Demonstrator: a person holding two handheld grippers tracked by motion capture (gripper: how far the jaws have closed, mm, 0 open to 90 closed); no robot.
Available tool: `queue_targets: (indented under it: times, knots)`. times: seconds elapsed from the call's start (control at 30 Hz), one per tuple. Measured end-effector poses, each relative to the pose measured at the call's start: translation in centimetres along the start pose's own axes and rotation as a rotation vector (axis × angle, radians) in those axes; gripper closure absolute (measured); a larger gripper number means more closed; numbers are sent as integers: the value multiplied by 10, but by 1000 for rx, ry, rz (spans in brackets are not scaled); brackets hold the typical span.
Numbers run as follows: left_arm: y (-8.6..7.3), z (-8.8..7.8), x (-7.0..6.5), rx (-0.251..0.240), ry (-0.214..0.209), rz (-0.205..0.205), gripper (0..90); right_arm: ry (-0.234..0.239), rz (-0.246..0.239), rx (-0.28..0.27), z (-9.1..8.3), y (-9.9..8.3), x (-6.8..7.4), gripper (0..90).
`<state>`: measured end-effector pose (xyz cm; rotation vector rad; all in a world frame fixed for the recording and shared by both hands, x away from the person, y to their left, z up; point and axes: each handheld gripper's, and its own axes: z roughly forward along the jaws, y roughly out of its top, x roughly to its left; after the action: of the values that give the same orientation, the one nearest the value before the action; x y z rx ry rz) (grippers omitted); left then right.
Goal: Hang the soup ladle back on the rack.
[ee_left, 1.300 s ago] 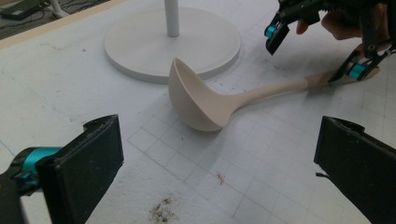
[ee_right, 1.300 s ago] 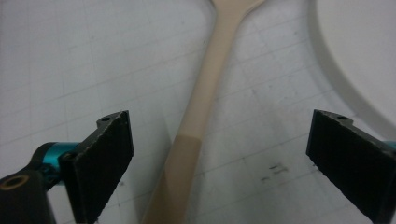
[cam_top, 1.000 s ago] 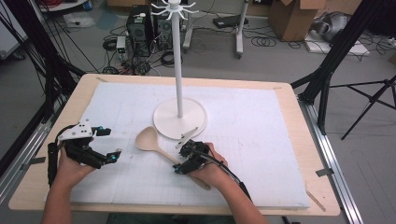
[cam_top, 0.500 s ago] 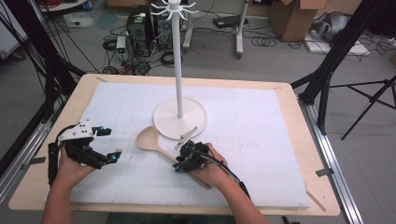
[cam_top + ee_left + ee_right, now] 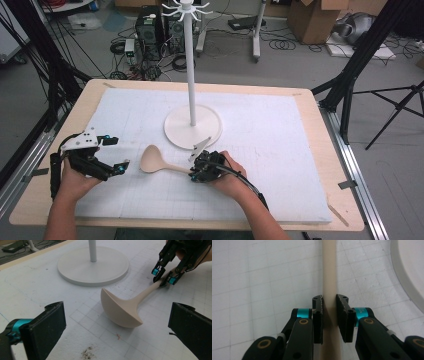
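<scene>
A beige ladle point(image 5: 150, 159) lies on the white foam board, bowl toward the left, handle point(image 5: 329, 277) running right. My right gripper point(image 5: 196, 172) is shut on that handle, its two black jaws pressed against both sides point(image 5: 329, 312). In the left gripper view the ladle bowl point(image 5: 120, 311) rests on its side straight ahead, with the right gripper point(image 5: 163, 277) clamped on the handle farther back. My left gripper point(image 5: 119, 154) hovers just left of the bowl, wide open with nothing between its jaws point(image 5: 117, 326).
A white stand with a round base point(image 5: 192, 127) and a tall pole point(image 5: 189, 65) topped with hooks stands just behind the ladle. The base rim point(image 5: 412, 272) lies close on the right gripper's right. The foam board point(image 5: 280, 150) stretches bare to the right.
The ladle's bowl has shifted slightly left and toward the near edge with the right gripper still on its handle. The left gripper has barely moved.
</scene>
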<state>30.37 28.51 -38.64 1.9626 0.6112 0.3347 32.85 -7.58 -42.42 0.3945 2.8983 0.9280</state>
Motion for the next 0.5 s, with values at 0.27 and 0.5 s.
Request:
queue_targets:
  times: [0.27, 0.5]
  knots:
    - [0, 0, 0, -1, -2, 1, 17, 8, -19, -1, 0, 4, -2, 770]
    - [1, 2, -1, 0, -4, 6, 17, 33, -59, 6, 9, 22, -3, 770]
